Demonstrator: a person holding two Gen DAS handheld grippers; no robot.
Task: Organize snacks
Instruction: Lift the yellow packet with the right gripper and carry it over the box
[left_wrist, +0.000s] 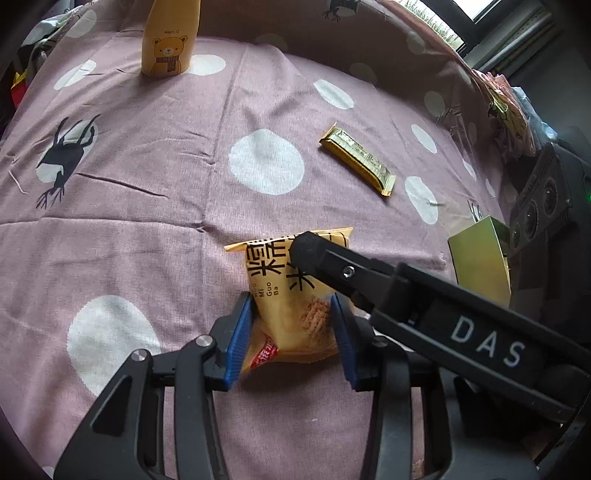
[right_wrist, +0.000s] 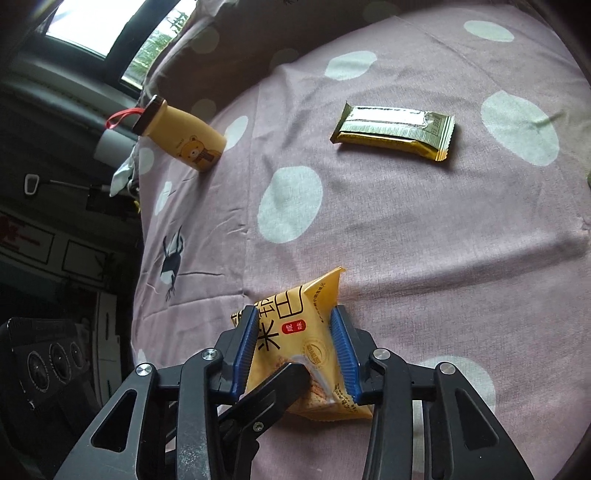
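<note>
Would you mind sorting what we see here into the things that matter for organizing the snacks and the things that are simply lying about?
Part of the job:
- orange snack packet, gripped by the left gripper and the right gripper
- gold wrapped bar
- gold-green box, possibly for the snacks

Just lying about:
- yellow bear bottle
- spotted pink cloth
</note>
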